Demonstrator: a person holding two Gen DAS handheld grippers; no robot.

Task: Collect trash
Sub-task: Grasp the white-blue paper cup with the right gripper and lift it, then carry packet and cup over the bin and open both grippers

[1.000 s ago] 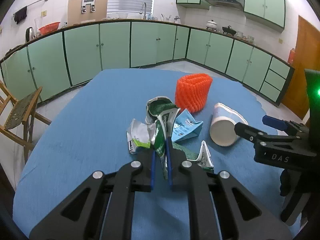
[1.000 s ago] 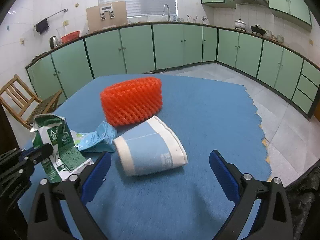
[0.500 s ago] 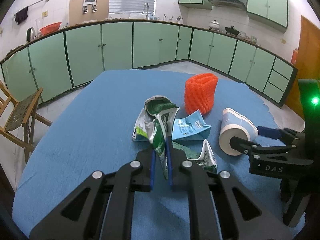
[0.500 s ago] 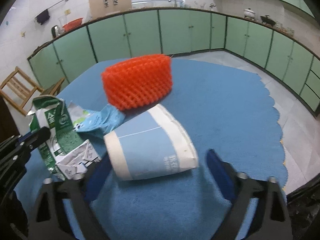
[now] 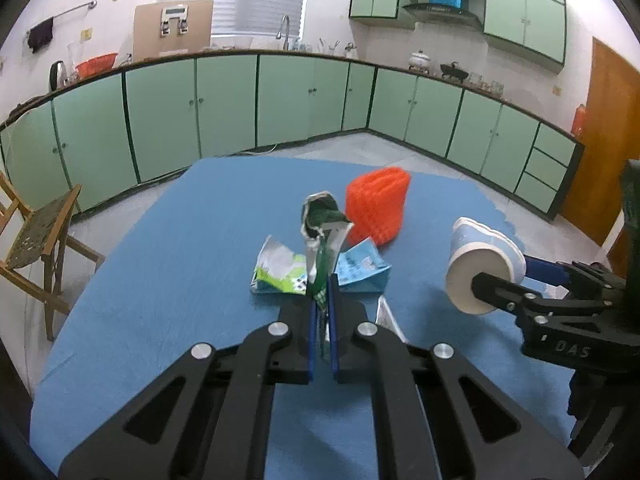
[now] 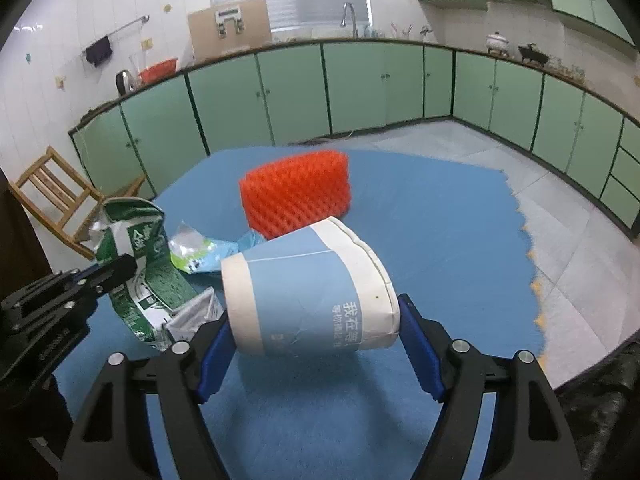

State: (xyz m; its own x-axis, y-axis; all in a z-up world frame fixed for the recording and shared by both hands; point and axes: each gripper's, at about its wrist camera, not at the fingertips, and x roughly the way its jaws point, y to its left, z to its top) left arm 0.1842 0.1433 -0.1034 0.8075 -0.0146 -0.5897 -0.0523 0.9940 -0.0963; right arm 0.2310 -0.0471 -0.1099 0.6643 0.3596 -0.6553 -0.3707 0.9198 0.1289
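Observation:
My left gripper (image 5: 322, 312) is shut on a crumpled green and white carton (image 5: 322, 232) and holds it upright above the blue table; it also shows in the right wrist view (image 6: 140, 256). My right gripper (image 6: 316, 328) is shut on a blue and white paper cup (image 6: 308, 288) lying on its side, lifted off the table; the cup shows at the right of the left wrist view (image 5: 480, 268). A light blue wrapper (image 5: 360, 268) and a green-white wrapper (image 5: 280, 268) lie on the table. An orange foam net (image 5: 378, 204) stands behind them.
The round table has a blue cloth (image 5: 180, 260) with a scalloped edge at the right (image 6: 532, 248). A wooden chair (image 5: 36, 240) stands at the left of the table. Green kitchen cabinets (image 5: 280, 100) line the far walls.
My right gripper moved in around the paper cup, closed on it and lifted it. My left gripper raised the green carton off the pile.

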